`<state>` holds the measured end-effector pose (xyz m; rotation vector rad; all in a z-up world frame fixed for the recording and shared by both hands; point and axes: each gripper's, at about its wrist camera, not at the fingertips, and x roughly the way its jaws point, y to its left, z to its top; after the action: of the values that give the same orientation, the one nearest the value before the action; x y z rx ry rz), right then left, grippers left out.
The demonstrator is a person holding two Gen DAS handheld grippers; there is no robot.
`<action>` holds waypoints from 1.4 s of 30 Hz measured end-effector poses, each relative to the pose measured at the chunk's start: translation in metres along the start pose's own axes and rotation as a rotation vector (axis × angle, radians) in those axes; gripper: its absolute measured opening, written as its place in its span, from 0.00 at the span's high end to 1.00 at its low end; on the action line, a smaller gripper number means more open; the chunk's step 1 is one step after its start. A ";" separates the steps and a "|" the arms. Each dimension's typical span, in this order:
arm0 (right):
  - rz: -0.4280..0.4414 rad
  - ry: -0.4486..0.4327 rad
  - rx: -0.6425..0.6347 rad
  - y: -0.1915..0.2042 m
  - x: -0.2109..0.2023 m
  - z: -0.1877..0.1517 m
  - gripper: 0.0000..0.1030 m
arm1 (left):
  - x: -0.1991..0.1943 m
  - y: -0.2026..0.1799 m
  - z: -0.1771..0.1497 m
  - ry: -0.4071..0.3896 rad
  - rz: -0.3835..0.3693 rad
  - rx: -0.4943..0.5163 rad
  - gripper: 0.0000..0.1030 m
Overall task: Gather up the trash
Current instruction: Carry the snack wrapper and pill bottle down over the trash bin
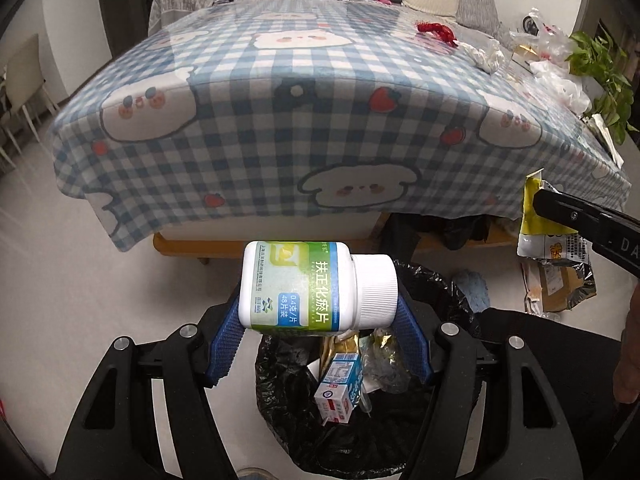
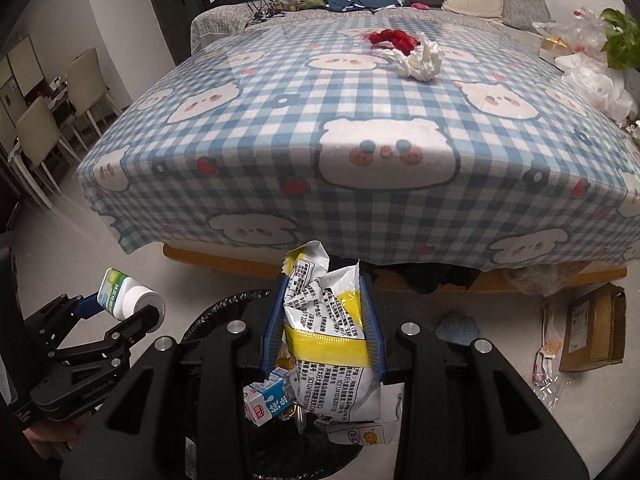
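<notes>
White pill bottle (image 1: pixel 310 286) lies crosswise, cap rightward, in left hand-held gripper (image 1: pixel 320 320).

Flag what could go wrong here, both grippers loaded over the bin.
1. The pill bottle lies sideways, pinched end to end by the left gripper; it is round and smooth, so it may roll out early and miss the trash bin.
2. The snack wrapper in the right gripper is crumpled; it could cling to a finger on release.
3. The two grippers are close over one bin, so they could bump.
</notes>
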<state>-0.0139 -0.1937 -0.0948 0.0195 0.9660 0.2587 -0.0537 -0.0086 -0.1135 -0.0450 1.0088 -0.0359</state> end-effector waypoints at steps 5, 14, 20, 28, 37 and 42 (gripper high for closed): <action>-0.001 0.017 -0.015 0.010 0.011 -0.014 0.67 | 0.003 0.006 -0.013 0.008 0.000 0.001 0.36; 0.009 0.048 -0.024 0.031 0.032 -0.036 0.67 | 0.015 0.029 -0.034 0.026 0.029 -0.007 0.36; 0.023 0.059 -0.037 0.048 0.048 -0.041 0.67 | 0.027 0.050 -0.045 0.053 0.054 -0.038 0.36; 0.043 0.074 -0.054 0.066 0.061 -0.038 0.67 | 0.032 0.062 -0.050 0.065 0.060 -0.055 0.36; 0.042 0.070 -0.062 0.073 0.070 -0.038 0.50 | 0.034 0.065 -0.051 0.067 0.067 -0.062 0.36; 0.026 0.069 -0.064 0.065 0.075 -0.044 0.37 | 0.039 0.058 -0.049 0.071 0.060 -0.057 0.36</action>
<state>-0.0223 -0.1182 -0.1720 -0.0358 1.0264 0.3163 -0.0735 0.0467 -0.1760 -0.0662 1.0816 0.0470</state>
